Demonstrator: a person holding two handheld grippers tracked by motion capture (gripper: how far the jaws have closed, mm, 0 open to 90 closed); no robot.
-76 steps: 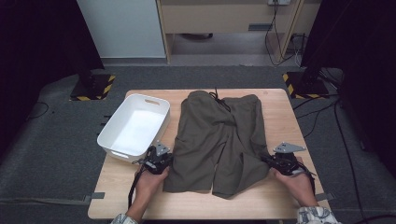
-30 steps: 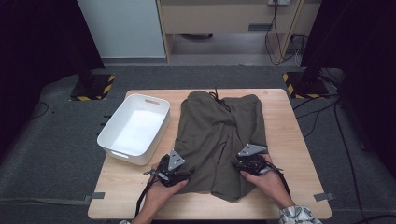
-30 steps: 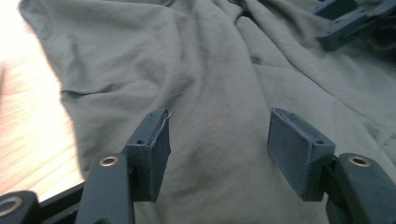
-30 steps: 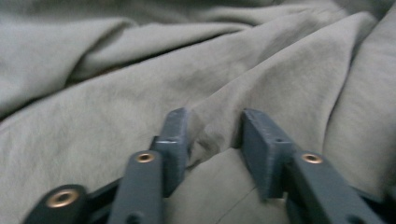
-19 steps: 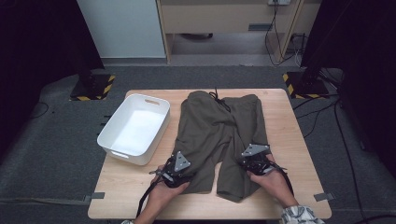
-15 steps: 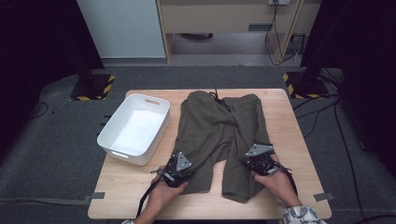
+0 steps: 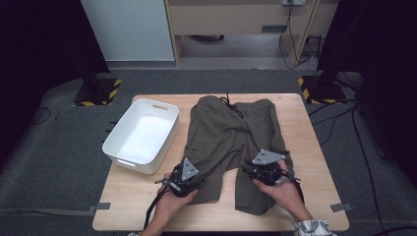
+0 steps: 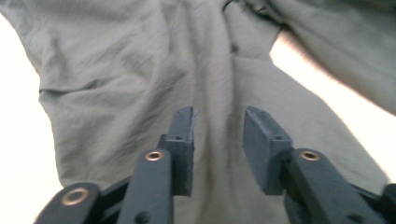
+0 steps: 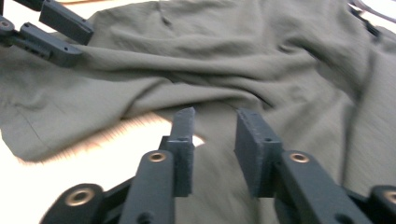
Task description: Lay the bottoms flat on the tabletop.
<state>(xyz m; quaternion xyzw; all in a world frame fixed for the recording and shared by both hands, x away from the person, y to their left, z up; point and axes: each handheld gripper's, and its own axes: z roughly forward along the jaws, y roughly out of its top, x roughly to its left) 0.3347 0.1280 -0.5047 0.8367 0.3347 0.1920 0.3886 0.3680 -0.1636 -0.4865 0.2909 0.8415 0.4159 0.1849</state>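
The left gripper [image 8: 217, 140] is holding its two black jaws apart, with nothing pinched between them. It is hanging over one leg of the green shorts [image 8: 154, 79], close to the cloth. The right gripper [image 9: 215, 140] is open too, and it is hanging over the other leg, near the gap between the two legs where the table [image 9: 70, 158] is peeking through.

Seen from above, the shorts [image 7: 231, 142] are lying spread out in the middle of the table [image 7: 305, 128], waist at 12 o'clock and legs pointing to 6 o'clock. The left gripper [image 7: 183, 178] is sitting at about 7 o'clock on the shorts and the right gripper [image 7: 265, 169] at about 5 o'clock.

I think the job is only getting started. The shorts are looking laid out but not folded, and no cloth is being grabbed yet.

The white bin [image 7: 120, 150] is sitting at 9 o'clock, just beside the shorts. It is looking empty inside.
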